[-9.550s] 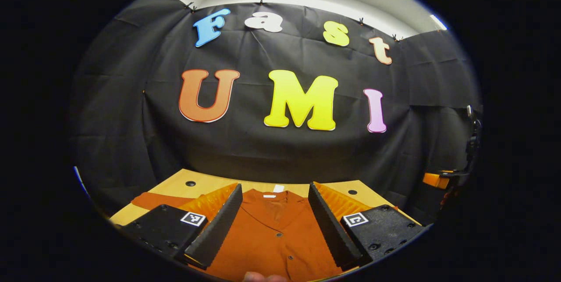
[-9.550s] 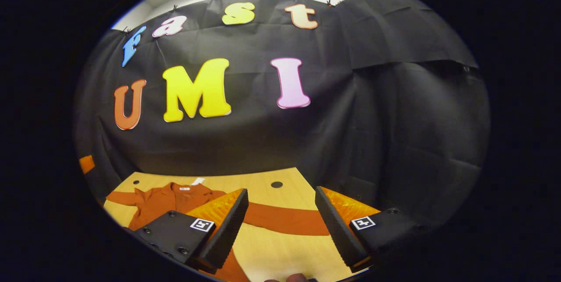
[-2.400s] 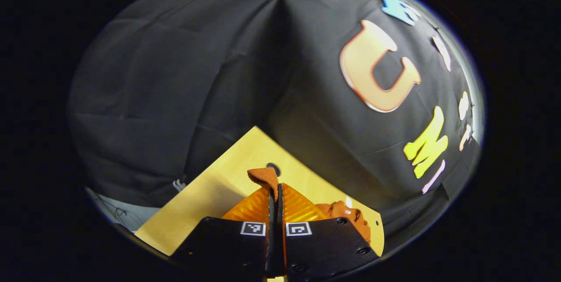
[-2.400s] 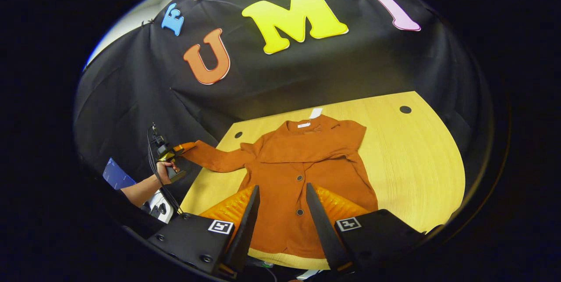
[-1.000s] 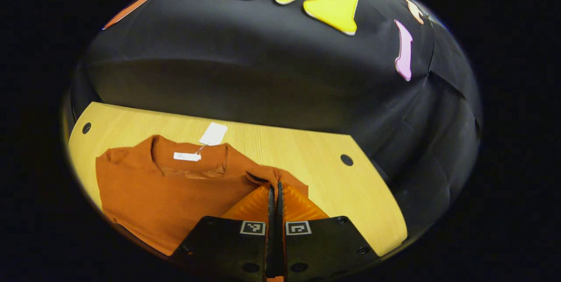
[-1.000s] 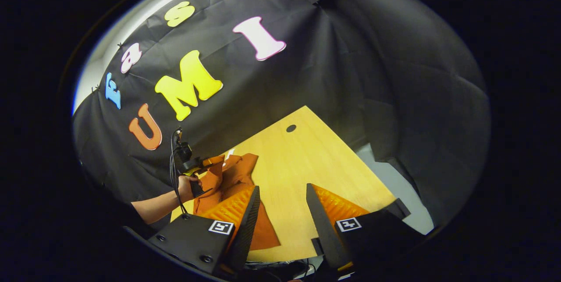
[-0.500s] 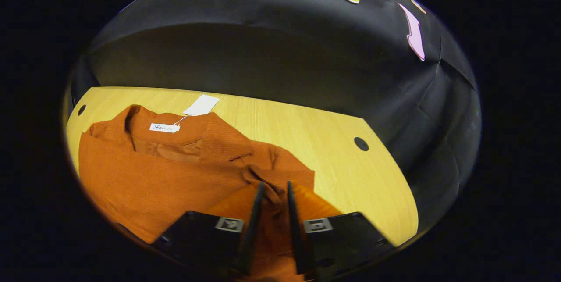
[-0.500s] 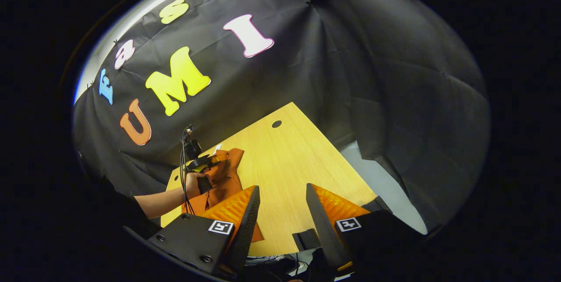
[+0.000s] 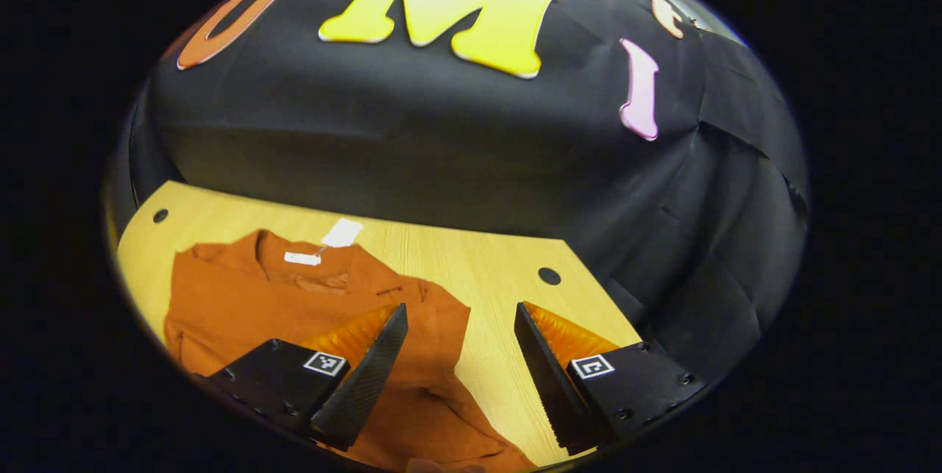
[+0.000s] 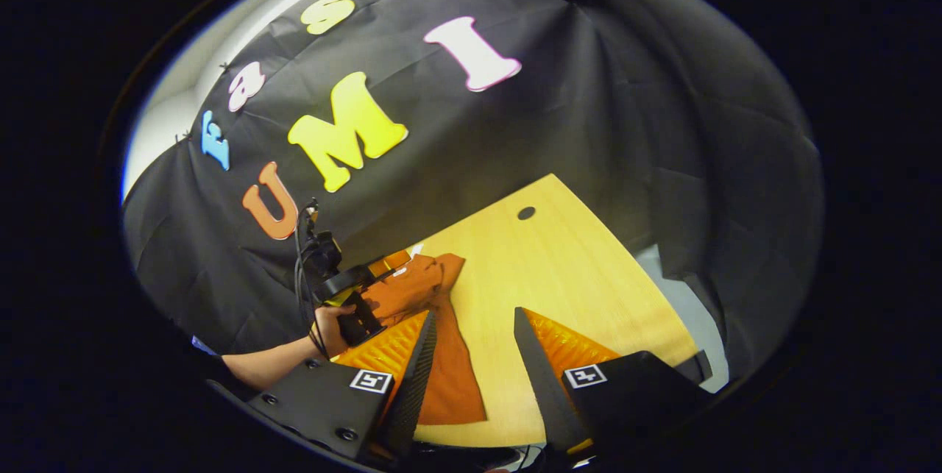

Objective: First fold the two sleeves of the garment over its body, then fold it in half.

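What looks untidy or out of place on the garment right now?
Nothing is damaged. The garment lies on the table with rumpled folds near its right edge, below the open left gripper, and a hang tag sticks out past the collar.

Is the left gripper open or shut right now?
Open. In the left gripper view, the left gripper has its fingers spread, with the rust-orange garment and wooden table visible between them, gripping nothing.

There is 1 orange garment (image 9: 294, 304), lying on 1 wooden table (image 9: 471, 267). The garment carries 2 white tags: 1 hang tag (image 9: 342, 232) and 1 neck label (image 9: 302, 258), both at centre left of the left gripper view. The table shows 2 dark round holes in that view, 1 at far left (image 9: 160, 215) and 1 right of centre (image 9: 548, 276). There are 2 grippers, the left gripper (image 9: 460, 355) and the right gripper (image 10: 471, 363), and 1 hand (image 10: 331, 329) at lower left of the right gripper view.
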`<state>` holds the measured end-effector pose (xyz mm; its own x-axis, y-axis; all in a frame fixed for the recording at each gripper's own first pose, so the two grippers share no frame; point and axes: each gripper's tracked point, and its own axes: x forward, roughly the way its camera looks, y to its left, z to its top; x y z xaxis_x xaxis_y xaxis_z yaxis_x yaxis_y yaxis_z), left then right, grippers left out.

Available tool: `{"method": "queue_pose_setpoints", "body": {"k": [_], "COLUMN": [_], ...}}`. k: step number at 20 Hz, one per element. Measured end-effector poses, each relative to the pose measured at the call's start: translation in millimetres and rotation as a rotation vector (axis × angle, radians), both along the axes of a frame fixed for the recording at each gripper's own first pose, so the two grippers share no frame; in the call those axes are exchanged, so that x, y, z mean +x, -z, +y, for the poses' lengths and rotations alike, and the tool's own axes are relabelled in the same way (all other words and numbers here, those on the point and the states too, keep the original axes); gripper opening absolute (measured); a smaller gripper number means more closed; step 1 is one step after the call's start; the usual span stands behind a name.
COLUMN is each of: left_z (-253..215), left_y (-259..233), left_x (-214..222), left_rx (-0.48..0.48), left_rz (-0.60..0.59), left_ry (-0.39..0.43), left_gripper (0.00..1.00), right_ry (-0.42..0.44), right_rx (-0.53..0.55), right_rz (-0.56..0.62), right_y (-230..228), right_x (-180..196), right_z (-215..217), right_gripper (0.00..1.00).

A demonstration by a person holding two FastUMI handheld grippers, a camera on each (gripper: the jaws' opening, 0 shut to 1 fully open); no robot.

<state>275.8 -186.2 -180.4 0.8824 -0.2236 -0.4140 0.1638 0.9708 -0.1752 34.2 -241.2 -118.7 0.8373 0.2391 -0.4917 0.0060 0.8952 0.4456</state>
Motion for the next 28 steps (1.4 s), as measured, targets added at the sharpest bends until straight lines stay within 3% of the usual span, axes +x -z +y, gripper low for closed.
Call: {"method": "queue_pose_setpoints", "body": {"k": [3,8,12,14,15,19,24,28], "left_z": [37.7,127.7,177.3,190.6,193.7,220.1,269.1,302.3], "left_y": [-63.0,-137.1,-168.9,-167.3,-165.7,-144.1,-88.3,-15.1], "left_x": [-51.0,-141.3,-199.0,-223.5,-235.2,-267.2,-284.6,-320.6], "left_rx": [-0.002,0.121,0.131,0.162,0.165,0.141,0.150,0.093], "left_rz": [-0.122,-0.268,-0.360,-0.363,-0.364,-0.352,-0.218,0.001], "left_ry": [-0.032,-0.137,-0.222,-0.214,-0.205,-0.195,-0.173,-0.100], "left_gripper": [0.95,0.94,0.95,1.00,0.95,0.95,1.00,0.97], "right_ry": [-0.042,-0.073,-0.075,-0.078,-0.075,-0.092,-0.079,-0.124], "right_rx": [-0.032,-0.118,-0.179,-0.214,-0.236,-0.306,-0.326,-0.342], "right_rz": [-0.074,-0.179,-0.236,-0.269,-0.289,-0.324,-0.206,-0.062], "right_y": [-16.0,-34.3,-40.5,-42.5,-43.3,-39.7,3.6,63.4], "right_x": [12.3,7.1,-10.5,-19.9,-23.5,-27.4,-34.7,-62.6], "right_z": [43.9,124.8,180.5,200.6,207.3,220.9,186.7,150.6], "right_gripper": [0.71,0.72,0.79,0.77,0.83,0.82,0.84,0.84]}}
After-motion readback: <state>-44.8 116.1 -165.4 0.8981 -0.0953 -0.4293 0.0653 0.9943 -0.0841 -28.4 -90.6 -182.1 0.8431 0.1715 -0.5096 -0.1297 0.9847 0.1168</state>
